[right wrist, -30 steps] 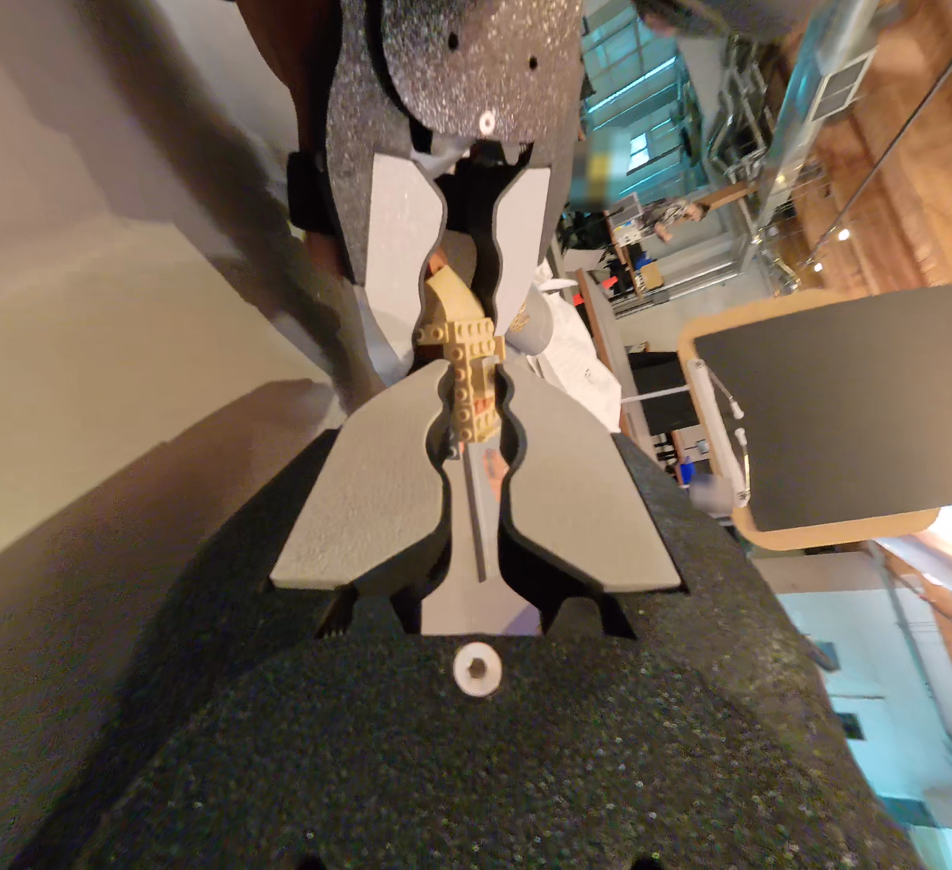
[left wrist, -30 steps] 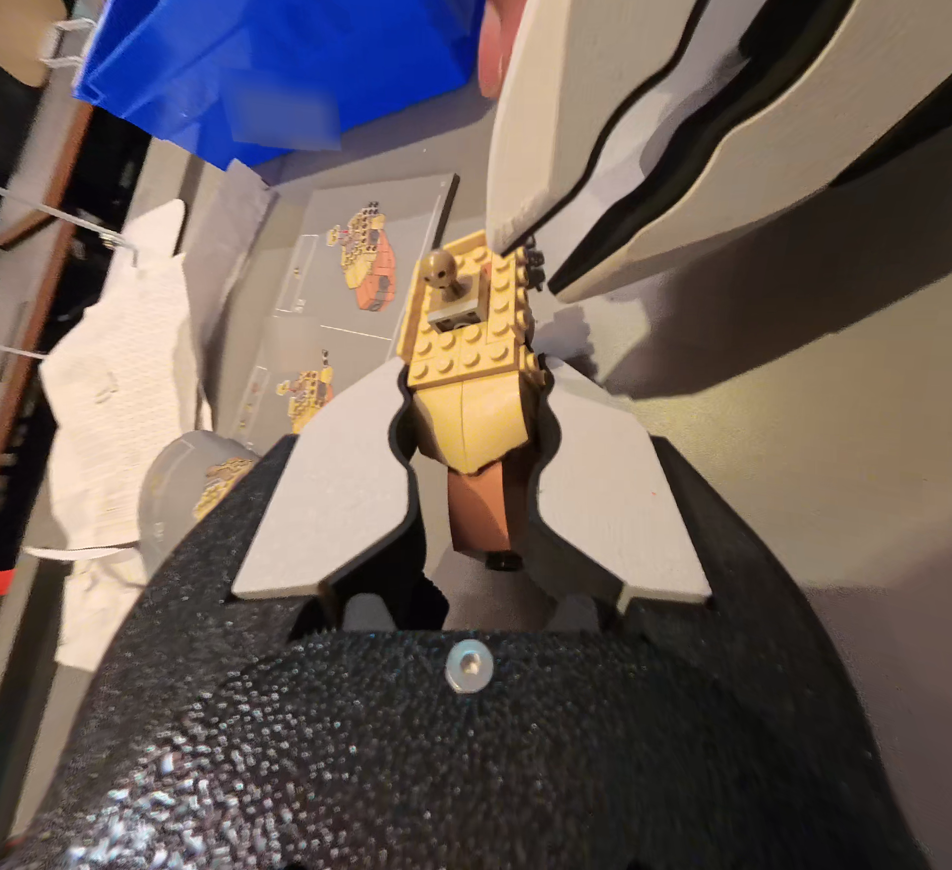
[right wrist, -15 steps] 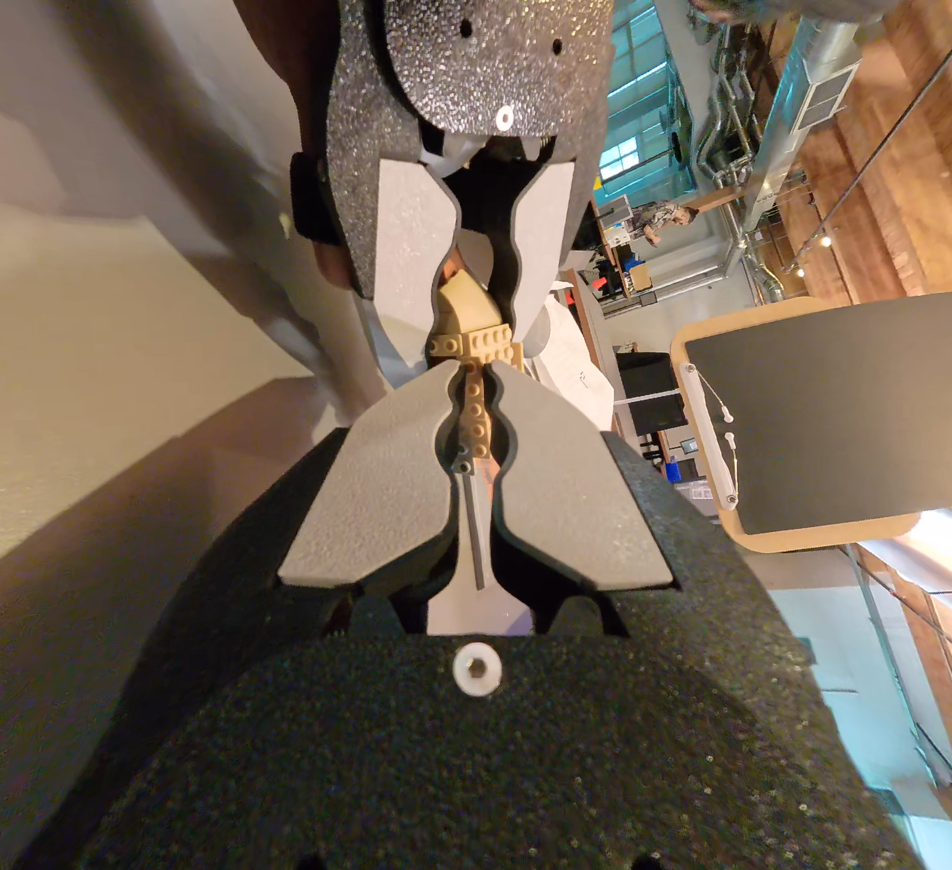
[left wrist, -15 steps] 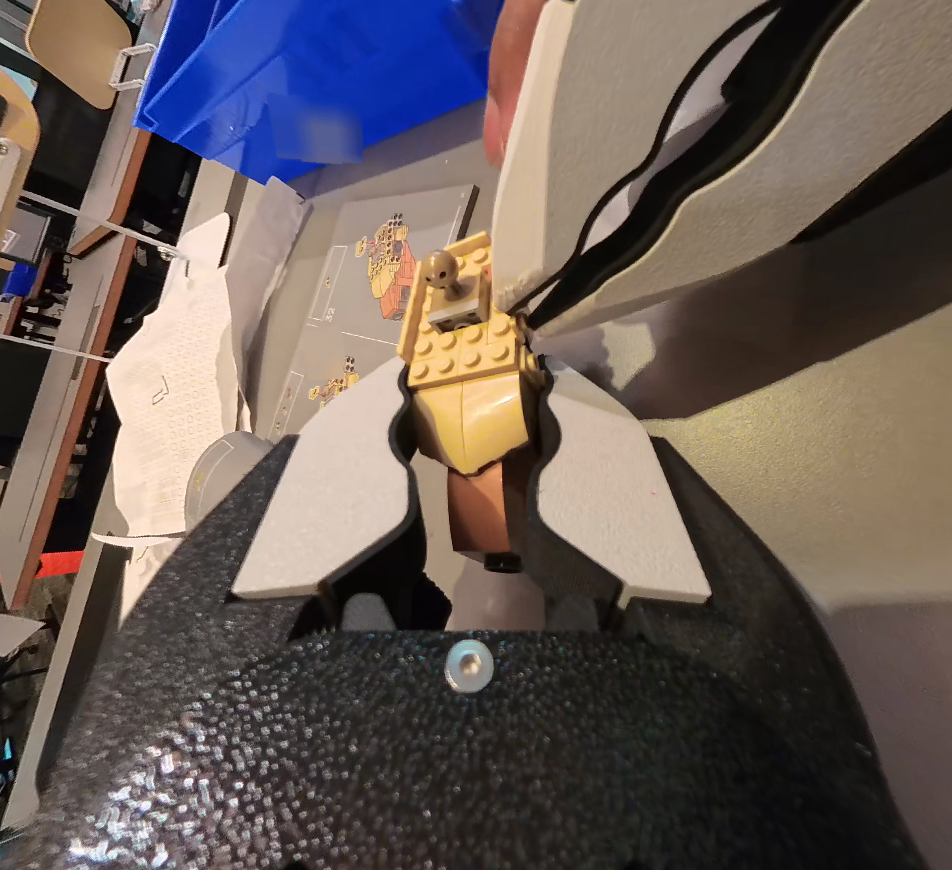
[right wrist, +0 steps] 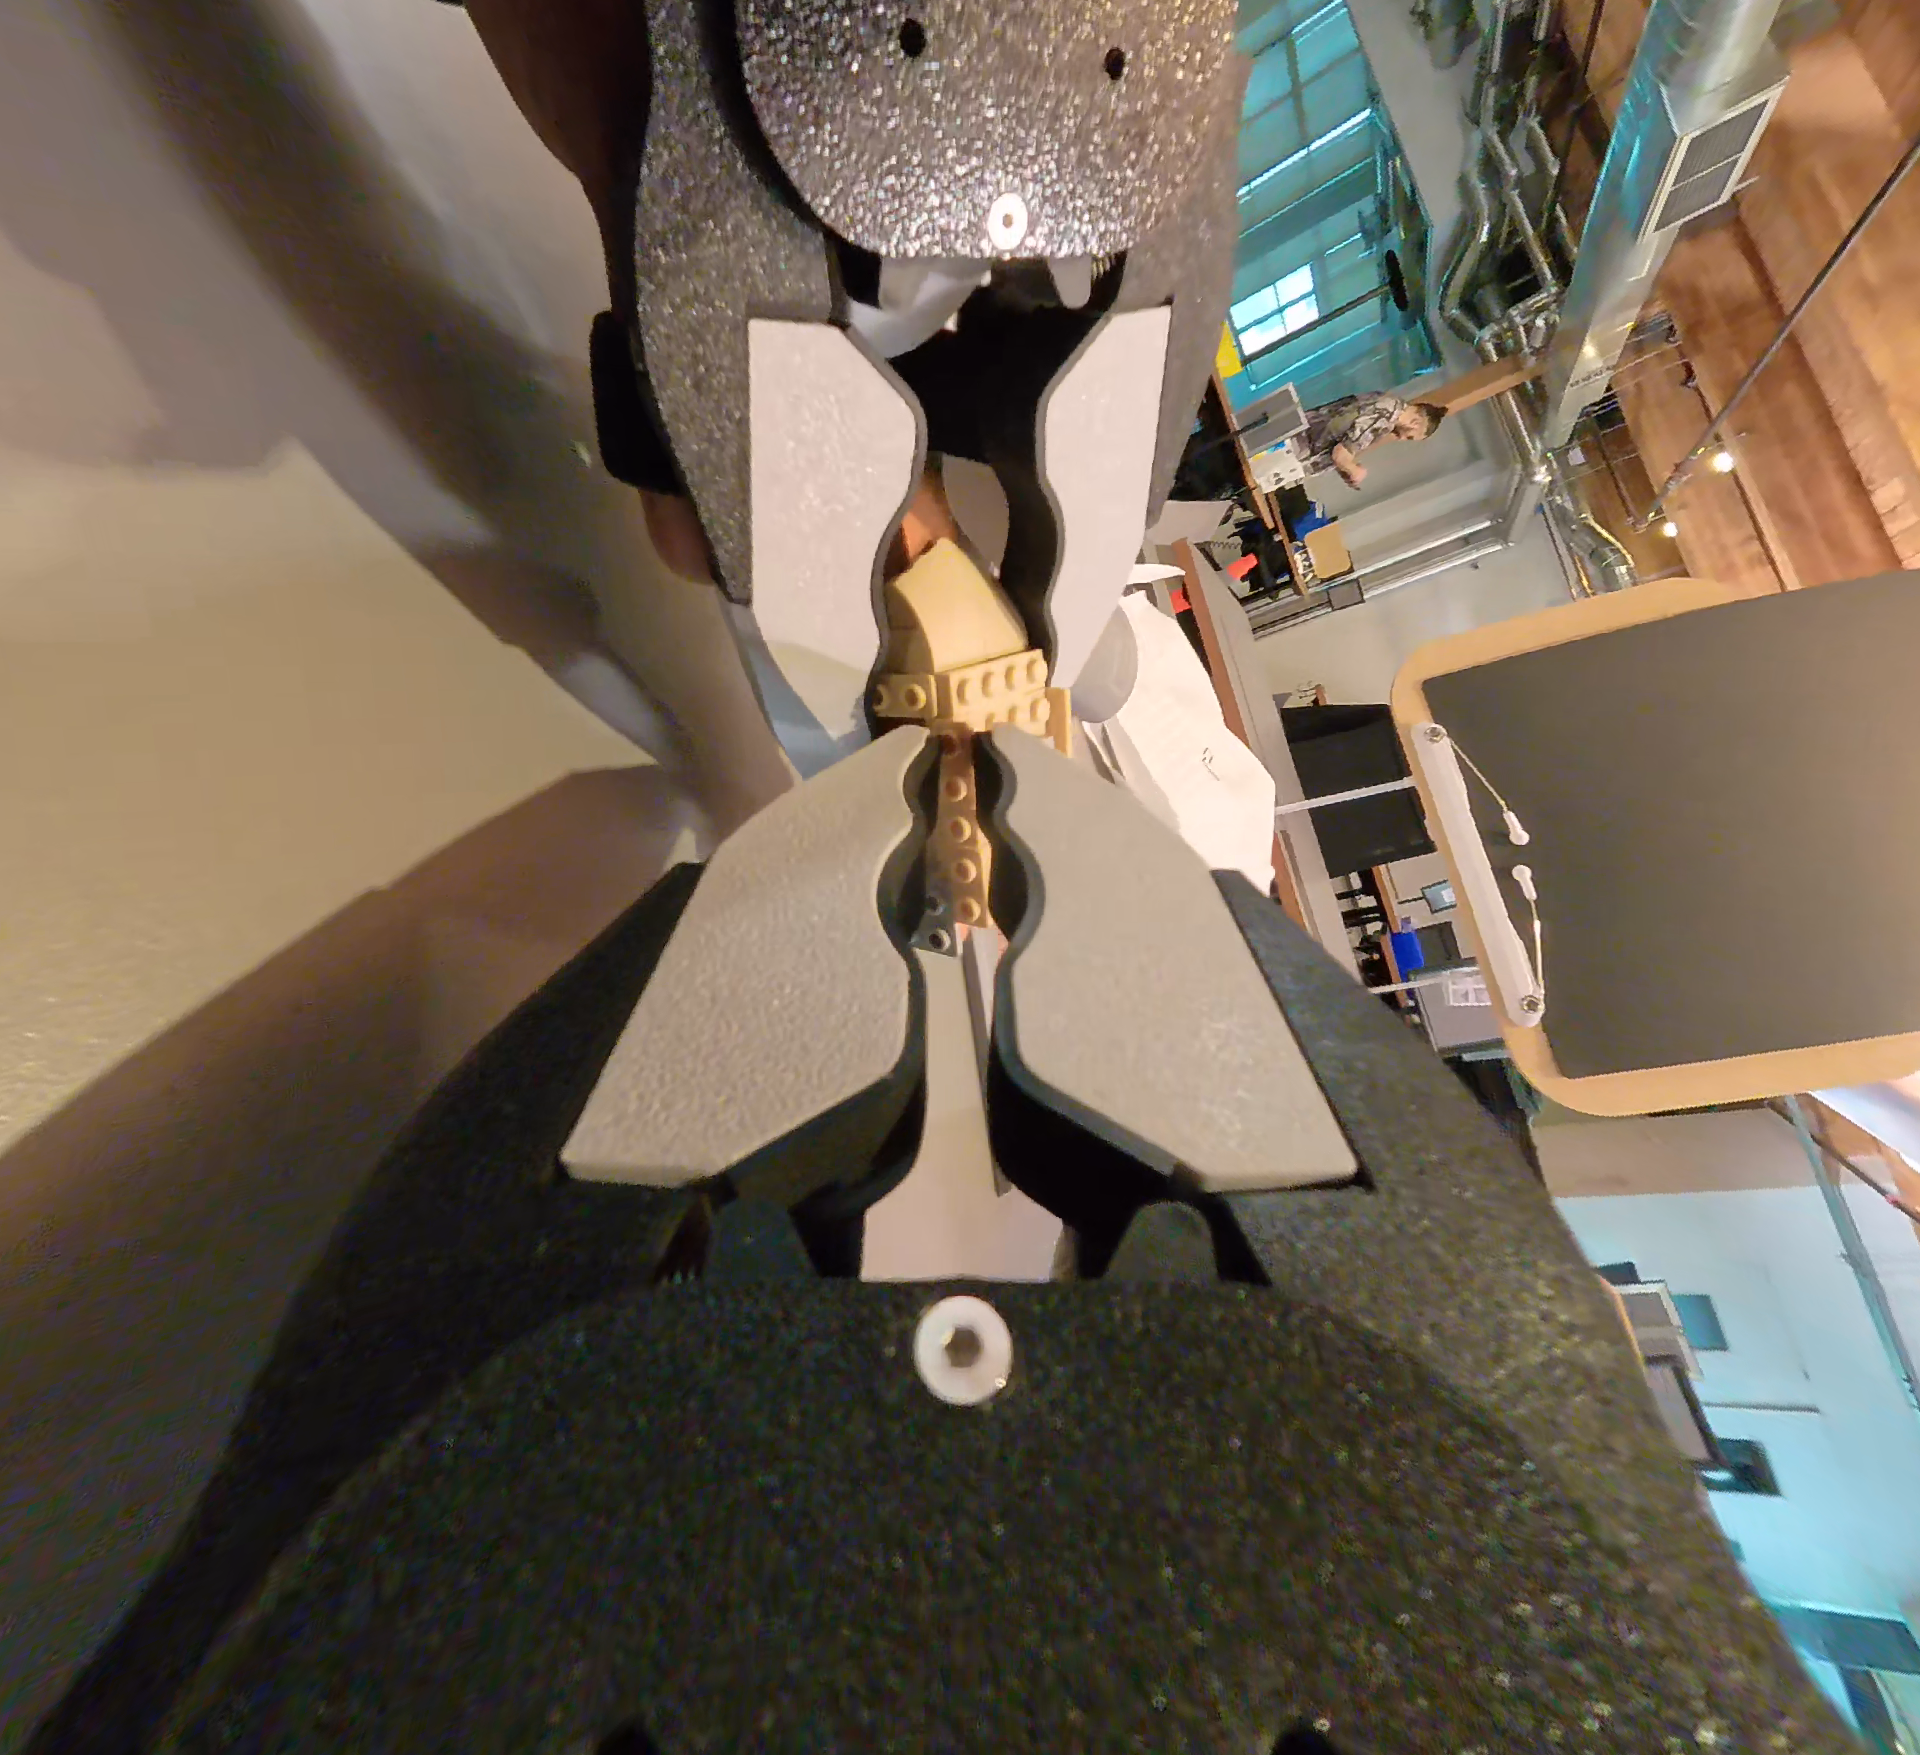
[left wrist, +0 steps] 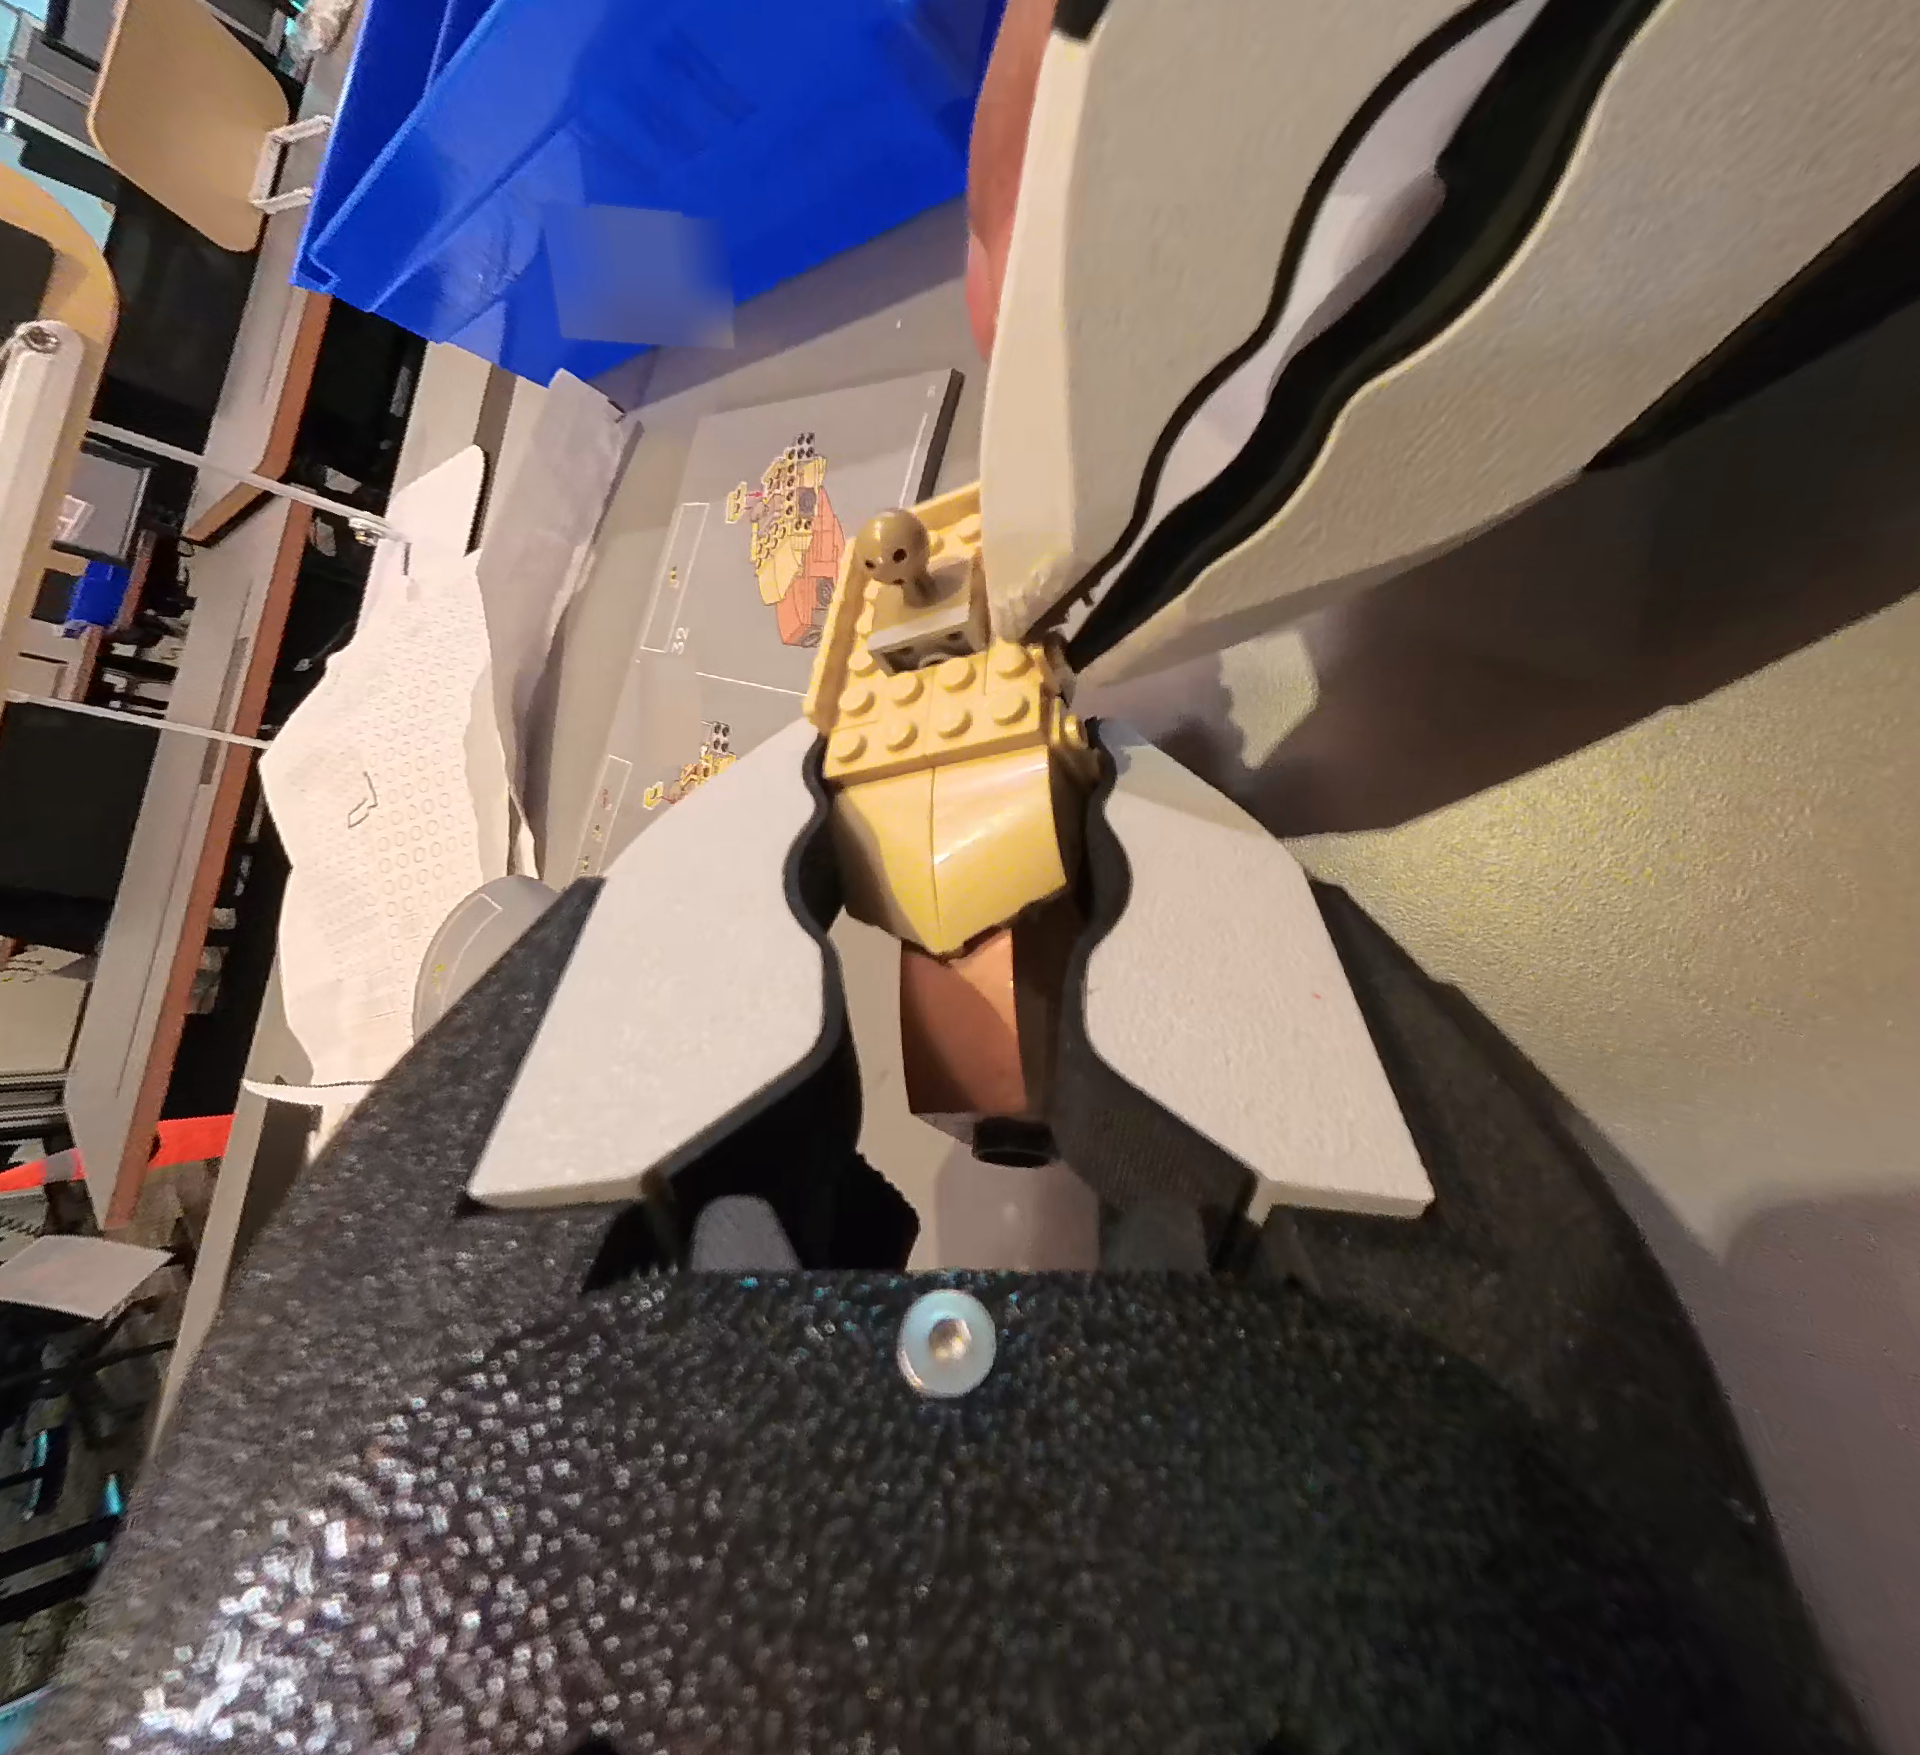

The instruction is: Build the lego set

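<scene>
My left gripper (left wrist: 951, 755) is shut on a tan and brown lego model (left wrist: 940, 832), held above the grey table (left wrist: 1558, 926). The model's studded tan plate carries a grey piece with a dark tan ball joint (left wrist: 902, 562). My right gripper (left wrist: 1049, 630) comes in from the upper right, pinched on the plate's far right edge. In the right wrist view, my right gripper (right wrist: 961, 755) is shut on the tan plate (right wrist: 961, 848), seen edge on, with a small black piece (right wrist: 937, 921) at its near end. The left gripper (right wrist: 961, 666) faces it, holding the model (right wrist: 945, 609).
Blue bins (left wrist: 644, 95) stand at the table's far side. An open instruction booklet (left wrist: 769, 583) and a white paper bag (left wrist: 395, 801) lie to the left. A dark table with a wooden rim (right wrist: 1662, 822) and a distant person (right wrist: 1361, 438) show in the background. My two grippers' fingertips are within a few centimetres of each other.
My right gripper has moved onto the model's plate edge and closed on it. The left gripper has kept its hold on the model.
</scene>
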The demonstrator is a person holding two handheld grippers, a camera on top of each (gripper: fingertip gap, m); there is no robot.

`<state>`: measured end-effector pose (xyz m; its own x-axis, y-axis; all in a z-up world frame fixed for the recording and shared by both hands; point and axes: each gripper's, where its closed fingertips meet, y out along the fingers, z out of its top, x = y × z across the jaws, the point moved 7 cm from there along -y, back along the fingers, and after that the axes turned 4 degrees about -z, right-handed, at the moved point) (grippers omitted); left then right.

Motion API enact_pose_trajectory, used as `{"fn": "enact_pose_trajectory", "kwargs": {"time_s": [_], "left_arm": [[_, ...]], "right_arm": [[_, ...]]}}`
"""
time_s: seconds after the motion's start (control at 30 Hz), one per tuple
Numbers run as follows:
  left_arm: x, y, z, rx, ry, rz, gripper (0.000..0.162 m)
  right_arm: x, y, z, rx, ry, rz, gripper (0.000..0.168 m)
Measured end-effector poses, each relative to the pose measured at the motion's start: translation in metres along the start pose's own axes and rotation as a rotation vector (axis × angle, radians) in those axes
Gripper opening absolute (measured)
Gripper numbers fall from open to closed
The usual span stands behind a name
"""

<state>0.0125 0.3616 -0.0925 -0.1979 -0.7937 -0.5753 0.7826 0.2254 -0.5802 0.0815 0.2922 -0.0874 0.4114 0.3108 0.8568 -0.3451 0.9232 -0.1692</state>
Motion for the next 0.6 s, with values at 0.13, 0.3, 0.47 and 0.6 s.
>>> {"fn": "enact_pose_trajectory", "kwargs": {"time_s": [0.13, 0.3, 0.47, 0.6], "left_arm": [[0.0000, -0.0009, 0.0005, 0.000, 0.023, 0.005, 0.043], [0.0016, -0.0016, 0.0017, 0.008, 0.047, 0.001, 0.043], [0.0005, -0.0005, 0.0015, 0.007, 0.030, 0.001, 0.043], [0.0009, 0.0003, 0.0010, 0.021, 0.030, -0.014, 0.043]], "right_arm": [[0.0014, 0.0002, 0.0004, 0.002, 0.027, 0.025, 0.006], [0.0025, 0.0011, 0.0005, 0.006, 0.057, 0.066, 0.007], [0.0047, 0.0021, 0.0000, -0.005, 0.048, 0.083, 0.007], [0.0055, 0.0012, 0.0006, -0.007, 0.059, 0.100, 0.007]]}}
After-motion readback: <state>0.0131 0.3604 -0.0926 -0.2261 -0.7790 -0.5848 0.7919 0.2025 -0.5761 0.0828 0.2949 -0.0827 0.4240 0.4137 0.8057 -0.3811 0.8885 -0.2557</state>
